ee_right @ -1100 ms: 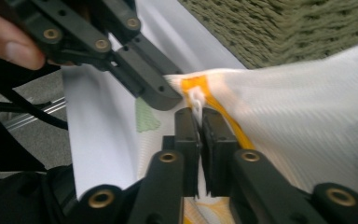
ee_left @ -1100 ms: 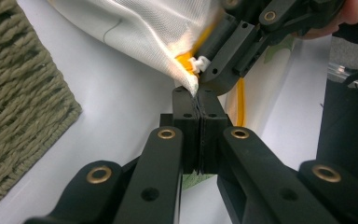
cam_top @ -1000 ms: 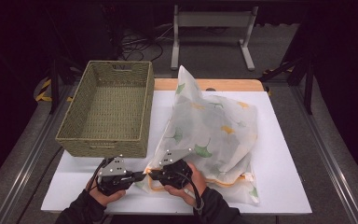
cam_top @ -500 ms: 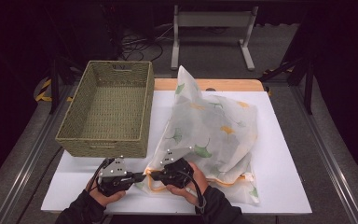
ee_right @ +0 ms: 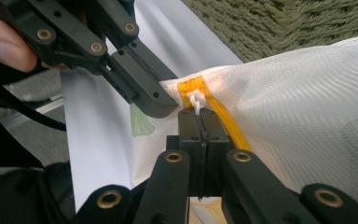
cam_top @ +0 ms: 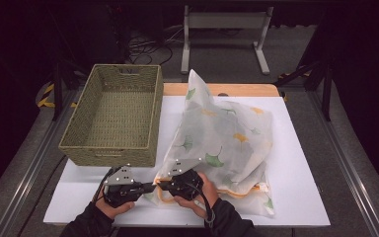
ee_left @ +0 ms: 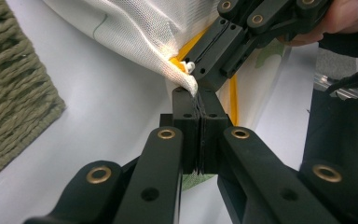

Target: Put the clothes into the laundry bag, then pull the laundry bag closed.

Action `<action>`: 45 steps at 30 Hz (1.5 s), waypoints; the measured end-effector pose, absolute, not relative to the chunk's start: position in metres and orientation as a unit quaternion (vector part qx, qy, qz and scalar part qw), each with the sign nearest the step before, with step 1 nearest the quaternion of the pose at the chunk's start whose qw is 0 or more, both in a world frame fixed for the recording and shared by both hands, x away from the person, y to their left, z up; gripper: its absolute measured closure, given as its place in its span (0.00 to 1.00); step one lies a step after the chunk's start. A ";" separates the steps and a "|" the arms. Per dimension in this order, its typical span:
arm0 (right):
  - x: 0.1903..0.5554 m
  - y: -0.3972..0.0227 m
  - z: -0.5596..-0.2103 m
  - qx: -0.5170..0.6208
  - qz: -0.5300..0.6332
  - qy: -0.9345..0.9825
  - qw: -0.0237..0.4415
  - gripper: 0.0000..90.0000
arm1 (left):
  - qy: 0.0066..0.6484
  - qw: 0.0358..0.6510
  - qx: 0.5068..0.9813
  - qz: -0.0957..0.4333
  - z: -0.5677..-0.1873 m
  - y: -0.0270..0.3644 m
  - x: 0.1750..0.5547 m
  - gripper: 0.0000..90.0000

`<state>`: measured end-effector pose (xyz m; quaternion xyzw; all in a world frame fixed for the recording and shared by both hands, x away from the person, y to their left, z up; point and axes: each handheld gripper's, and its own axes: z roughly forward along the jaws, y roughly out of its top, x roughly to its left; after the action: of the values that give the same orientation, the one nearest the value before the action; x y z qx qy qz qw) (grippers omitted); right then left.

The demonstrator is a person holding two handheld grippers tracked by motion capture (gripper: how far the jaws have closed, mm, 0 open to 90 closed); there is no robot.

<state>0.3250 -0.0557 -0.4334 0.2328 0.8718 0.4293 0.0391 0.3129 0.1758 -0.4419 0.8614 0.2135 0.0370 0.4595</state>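
woven basket (cam_top: 113, 118) at the left of the white table (cam_top: 301, 187), empty as far as can be seen, with the mesh laundry bag (cam_top: 227, 138) lying just beside it on the right, its near corner at the table's front edge between the two hands. left gripper (cam_top: 148, 187), jaws closed flat on the bag's corner fabric (ee_left: 186, 84) beside the zip; right gripper (cam_top: 162, 185), jaws closed on the small white zip pull (ee_right: 196, 100) at the end of the yellow zipper tape (ee_right: 223, 126), the two tips almost touching each other. likely step: opening the zip while the corner is held taut. risks, as judged: the thin pull may slip from the closed jaws if drawn at an angle to the tape; loose mesh may feed into the slider and jam it if the left grip slackens; a hard tug may drag the whole bag across the table or against the basket; the crowded tips may knock each other. no brand, label or legible writing appears; the bag carries only green and yellow leaf prints.
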 end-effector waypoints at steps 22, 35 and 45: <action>0.320 -0.057 -0.426 0.227 0.423 0.874 0.073 1.00 | 0.236 0.470 0.846 0.087 -0.434 0.183 0.310 0.99; 0.317 -0.065 -0.430 0.239 0.400 0.880 0.095 1.00 | 0.260 0.490 0.826 0.100 -0.428 0.191 0.312 0.99; 0.317 -0.071 -0.427 0.240 0.436 0.863 0.083 0.92 | 0.234 0.492 0.834 0.088 -0.429 0.188 0.310 0.99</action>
<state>0.3168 -0.0714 -0.4275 0.2405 0.8632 0.4360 0.0833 0.3095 0.1882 -0.4293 0.8336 0.2343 0.0881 0.4925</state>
